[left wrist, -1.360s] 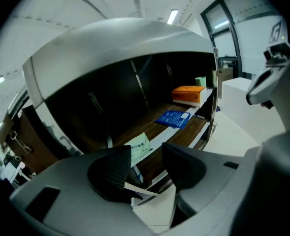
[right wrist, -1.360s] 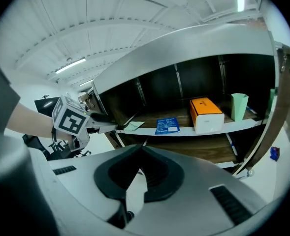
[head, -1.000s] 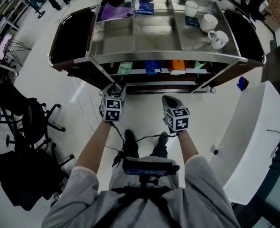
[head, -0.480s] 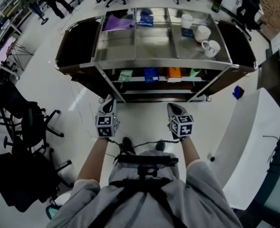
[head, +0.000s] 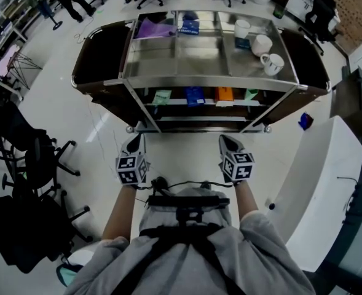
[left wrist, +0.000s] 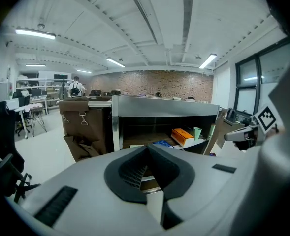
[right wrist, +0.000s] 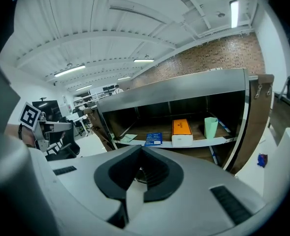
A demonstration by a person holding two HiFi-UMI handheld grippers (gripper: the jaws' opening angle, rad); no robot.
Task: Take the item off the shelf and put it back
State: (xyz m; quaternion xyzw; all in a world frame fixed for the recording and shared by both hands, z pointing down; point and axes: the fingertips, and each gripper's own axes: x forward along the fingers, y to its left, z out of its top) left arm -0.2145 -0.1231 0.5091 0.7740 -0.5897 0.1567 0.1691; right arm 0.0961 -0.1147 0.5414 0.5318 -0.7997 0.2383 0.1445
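The floor [head: 181, 147] before the cart [head: 208, 81] is open. Along its shelf's [right wrist: 243, 139] front edge, blue box [right wrist: 154, 138], orange box [right wrist: 182, 130] and cup [right wrist: 210, 127] leave seemingly narrow gaps.

**A:** Far end of the room?
**B:** Red brick wall [left wrist: 154, 85]; white ceiling [right wrist: 135, 14] with strip lights [left wrist: 35, 33].
**A:** Lower down?
**B:** Glossy white floor [head: 184, 157], black office chairs [head: 36, 158], dark-framed windows [left wrist: 253, 87].
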